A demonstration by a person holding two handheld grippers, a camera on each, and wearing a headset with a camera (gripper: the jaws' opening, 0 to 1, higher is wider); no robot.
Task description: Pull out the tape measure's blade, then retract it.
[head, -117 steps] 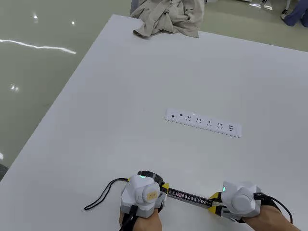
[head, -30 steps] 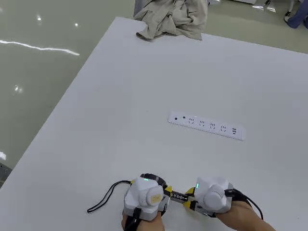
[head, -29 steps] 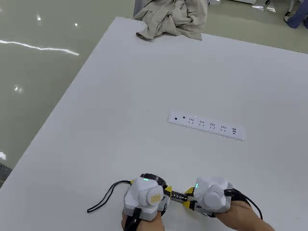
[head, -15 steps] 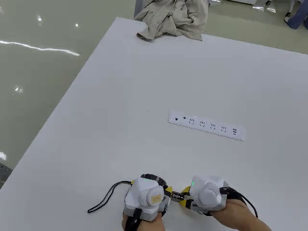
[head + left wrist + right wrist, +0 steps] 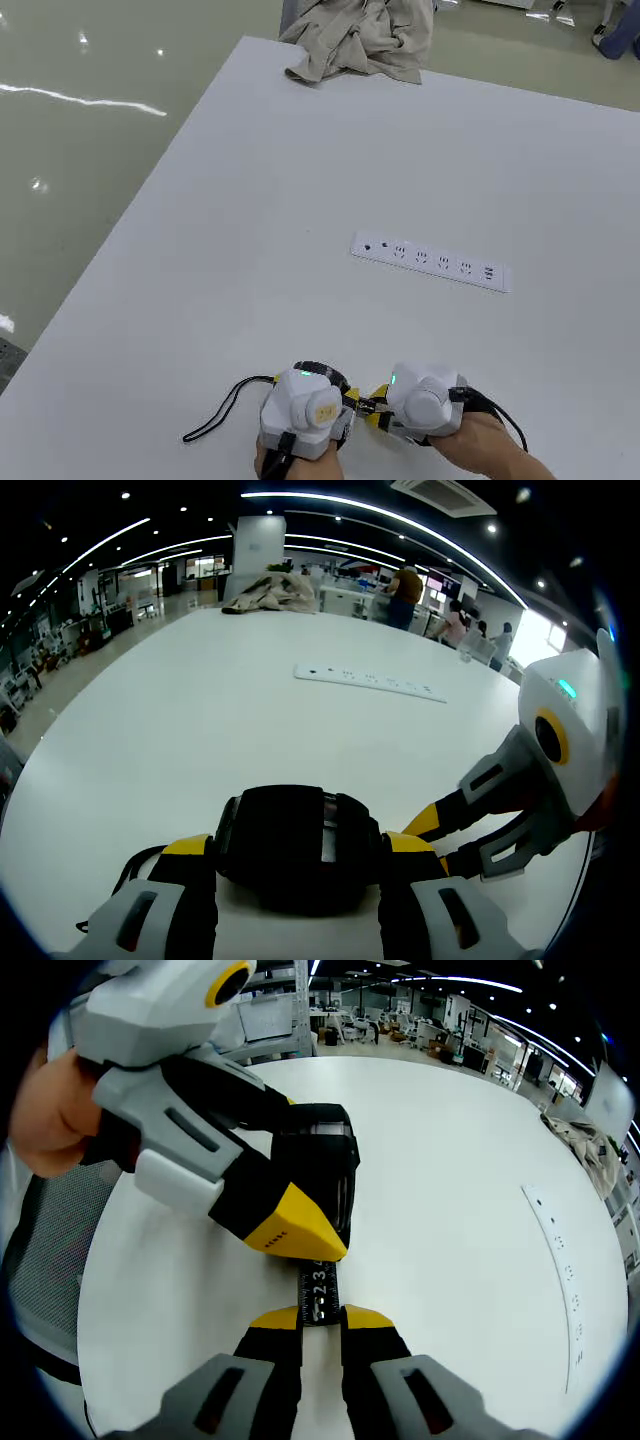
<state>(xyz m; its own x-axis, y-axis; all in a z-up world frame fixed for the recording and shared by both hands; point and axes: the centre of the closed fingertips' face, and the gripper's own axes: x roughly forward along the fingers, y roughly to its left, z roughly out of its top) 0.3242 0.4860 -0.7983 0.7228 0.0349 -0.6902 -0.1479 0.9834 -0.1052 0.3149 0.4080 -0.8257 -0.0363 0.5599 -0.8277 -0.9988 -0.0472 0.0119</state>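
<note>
A black tape measure [image 5: 297,842] rests on the white table near its front edge, and my left gripper [image 5: 300,865] is shut on its case. In the head view the case [image 5: 318,374] is mostly hidden under the left gripper [image 5: 342,412]. A short stretch of blade [image 5: 319,1290] with printed numbers sticks out of the case [image 5: 318,1175]. My right gripper [image 5: 320,1316] is shut on the blade's end, close to the case. The right gripper [image 5: 372,414] sits just right of the left one. The tape's black wrist strap [image 5: 222,408] loops out to the left.
A white power strip [image 5: 430,262] lies mid-table, beyond the grippers. A heap of beige cloth [image 5: 355,38] sits at the table's far edge. The table's left edge [image 5: 140,210] drops to a shiny floor. People stand in the far background [image 5: 405,585].
The right gripper has moved left toward the case with the blade's end, so the exposed blade has shortened from a long strip to a short stub. The left gripper has stayed put.
</note>
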